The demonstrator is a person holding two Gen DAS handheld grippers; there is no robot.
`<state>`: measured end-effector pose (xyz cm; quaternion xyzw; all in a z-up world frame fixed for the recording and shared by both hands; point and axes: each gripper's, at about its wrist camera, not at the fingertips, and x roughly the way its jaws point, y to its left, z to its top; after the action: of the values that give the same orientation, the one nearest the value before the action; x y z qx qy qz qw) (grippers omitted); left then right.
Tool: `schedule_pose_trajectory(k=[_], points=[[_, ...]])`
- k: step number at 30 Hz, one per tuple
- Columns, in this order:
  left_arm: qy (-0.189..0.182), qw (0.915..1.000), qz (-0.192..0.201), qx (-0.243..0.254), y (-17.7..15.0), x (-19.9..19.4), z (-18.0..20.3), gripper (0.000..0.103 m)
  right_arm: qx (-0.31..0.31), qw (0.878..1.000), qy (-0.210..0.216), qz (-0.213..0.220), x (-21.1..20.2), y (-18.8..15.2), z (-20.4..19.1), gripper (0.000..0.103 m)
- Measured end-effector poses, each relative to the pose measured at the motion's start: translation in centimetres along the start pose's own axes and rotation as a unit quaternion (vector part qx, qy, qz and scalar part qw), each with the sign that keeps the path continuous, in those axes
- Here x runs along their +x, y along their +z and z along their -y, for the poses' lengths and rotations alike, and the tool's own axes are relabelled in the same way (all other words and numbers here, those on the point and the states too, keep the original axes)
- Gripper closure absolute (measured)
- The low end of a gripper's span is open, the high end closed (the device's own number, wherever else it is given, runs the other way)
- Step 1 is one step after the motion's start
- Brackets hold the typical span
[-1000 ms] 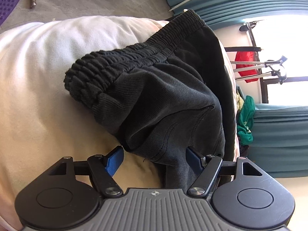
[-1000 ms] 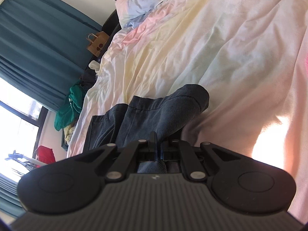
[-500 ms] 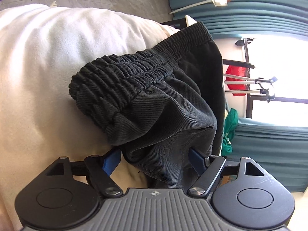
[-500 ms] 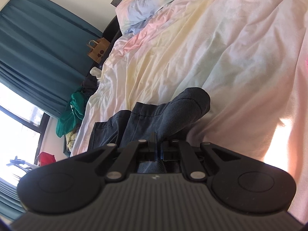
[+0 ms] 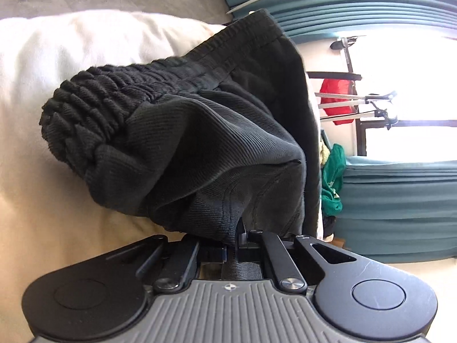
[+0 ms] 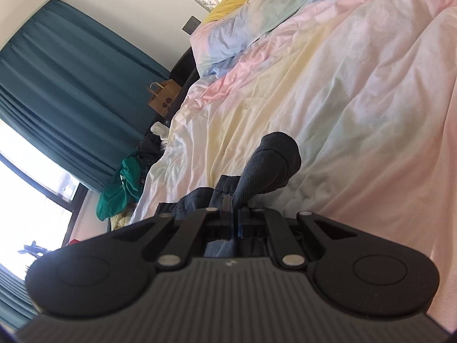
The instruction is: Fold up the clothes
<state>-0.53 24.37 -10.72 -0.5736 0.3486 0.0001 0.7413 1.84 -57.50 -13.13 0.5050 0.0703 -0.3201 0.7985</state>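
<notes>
- Pants [image 5: 182, 148] are lying bunched up on the bed [image 5: 57, 200], black ribbed fabric with the elastic waistband [image 5: 94, 105] scrunched toward the left side of my left wrist view.
- Left gripper [image 5: 231, 245] is pinching a fold of the pants right at the near edge; jaws are pressed almost together with cloth sandwiched between them and a strip of it hanging back toward the camera.
- Right gripper [image 6: 234, 214] is doing the same thing on its end: jaws nearly touching, clamping dark fabric, with a rounded hump of the pants [image 6: 271, 168] sticking up just past the fingertips.
- Duvet [image 6: 342, 85] in pastel pink, yellow and blue is spreading out beyond the right gripper, all wrinkly, with pillows at the far end.
- Teal curtains [image 6: 57, 85] are hanging by the bright window, and there's a green garment [image 6: 120, 191] piled beside the bed plus a brown paper bag [image 6: 164, 97] further back.
</notes>
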Motion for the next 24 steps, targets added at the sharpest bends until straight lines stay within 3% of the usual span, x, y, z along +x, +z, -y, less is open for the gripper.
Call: schedule_pose_trajectory(k=[4,6,13,19,24], points=[[-0.046,0.9936,0.072,0.075,-2.1,-4.5,2.9,0.099,0.001,1.0,0.009,0.005,-1.1,0.4,0.4,0.098],[-0.077,0.9895,0.097,0.076,-3.0,-7.1,3.5,0.1,-0.002,1.0,0.013,0.014,-1.9,0.9,0.5,0.098],[-0.111,0.9881,0.094,0.05,-3.8,-11.6,3.1,0.1,-0.019,0.998,0.033,0.04,-4.2,3.0,-0.5,0.098],[-0.108,0.9864,0.11,0.057,-0.4,-9.2,7.8,0.1,-0.097,0.992,0.048,0.072,-2.3,2.0,-7.5,0.098],[-0.08,0.99,0.111,0.037,4.6,-1.9,12.2,0.099,-0.153,0.983,0.048,0.087,4.0,0.2,-15.4,0.098]])
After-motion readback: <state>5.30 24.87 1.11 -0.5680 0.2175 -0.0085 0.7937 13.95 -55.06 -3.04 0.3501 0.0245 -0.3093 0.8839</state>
